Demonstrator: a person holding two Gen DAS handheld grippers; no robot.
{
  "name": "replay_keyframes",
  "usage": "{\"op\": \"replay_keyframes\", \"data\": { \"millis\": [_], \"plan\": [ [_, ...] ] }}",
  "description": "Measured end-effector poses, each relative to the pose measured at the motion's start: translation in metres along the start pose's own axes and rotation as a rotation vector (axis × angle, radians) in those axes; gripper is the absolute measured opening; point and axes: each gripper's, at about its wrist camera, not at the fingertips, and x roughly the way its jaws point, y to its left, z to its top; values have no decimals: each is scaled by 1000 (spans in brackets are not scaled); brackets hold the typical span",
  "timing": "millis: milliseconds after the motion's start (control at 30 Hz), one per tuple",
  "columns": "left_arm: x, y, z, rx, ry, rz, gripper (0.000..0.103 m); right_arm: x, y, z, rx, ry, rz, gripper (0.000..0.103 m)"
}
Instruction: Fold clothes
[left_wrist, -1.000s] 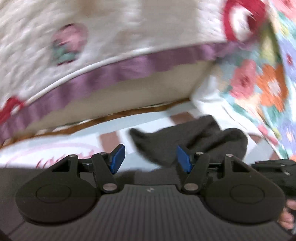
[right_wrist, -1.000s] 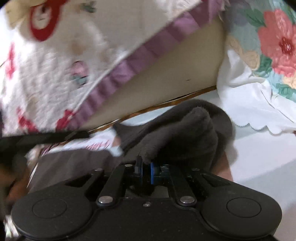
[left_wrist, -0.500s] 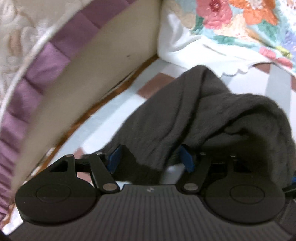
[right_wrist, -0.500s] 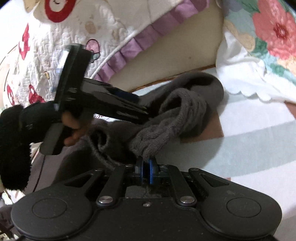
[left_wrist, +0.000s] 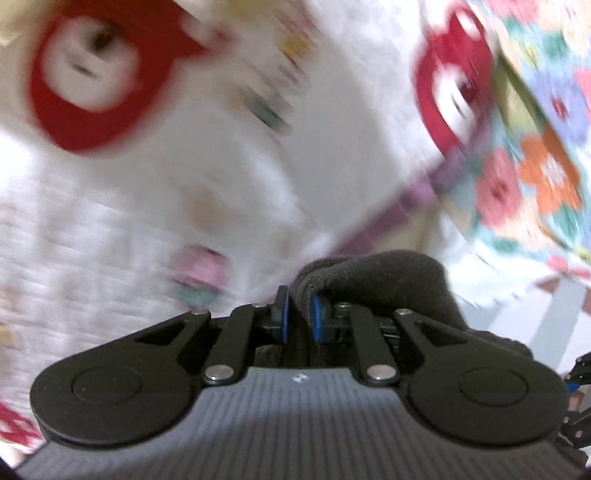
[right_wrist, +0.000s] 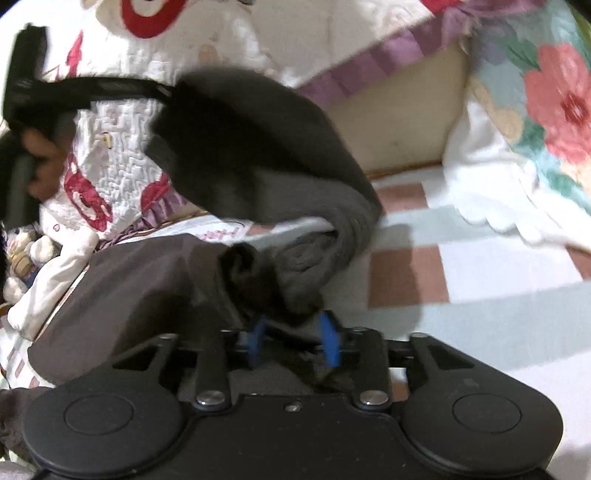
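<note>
A dark grey knit garment (right_wrist: 258, 147) is partly raised off the striped bed sheet (right_wrist: 480, 266). My left gripper (left_wrist: 299, 314) is closing, and its blue pads pinch a thick fold of the garment (left_wrist: 388, 273). In the right wrist view the left gripper (right_wrist: 168, 90) holds that end up at the upper left, with a person's hand (right_wrist: 40, 155) on its handle. My right gripper (right_wrist: 293, 338) is opening low over the sheet. The garment's lower end lies loosely between its blue pads, which do not press on it.
A white quilt (right_wrist: 122, 155) with red prints and a purple border rises behind. A floral blanket (right_wrist: 546, 103) is heaped at the right. A flat dark cloth (right_wrist: 129, 288) lies at the left, and a soft toy (right_wrist: 26, 254) sits at the far left edge.
The left gripper went from open over the garment to shut on a fold and rose with it. The right gripper, shut on the garment before, has spread its pads.
</note>
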Motion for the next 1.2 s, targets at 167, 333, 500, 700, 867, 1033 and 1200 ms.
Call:
{"op": "replay_keyframes", "data": {
  "millis": [167, 333, 500, 700, 867, 1033, 1200],
  "plan": [
    [-68, 69, 10, -42, -63, 134, 12, 10, 28, 9, -101, 24, 16, 59],
    [-116, 127, -6, -72, -74, 274, 12, 36, 41, 22, -156, 44, -163, 62],
    [-160, 194, -42, -202, -96, 378, 12, 53, 32, 28, -136, 131, -214, 62],
    [-158, 261, -134, -458, 71, 384, 12, 59, 33, 29, -97, 181, -280, 62],
    [-126, 259, -216, -551, 264, 298, 12, 71, 44, 32, -187, 197, -299, 62],
    [-113, 244, -268, -494, 285, 277, 12, 89, 50, 24, -251, 240, -356, 62],
    [-102, 232, -264, -282, 282, 231, 12, 93, 41, 27, -200, 214, -289, 9]
  ]
}}
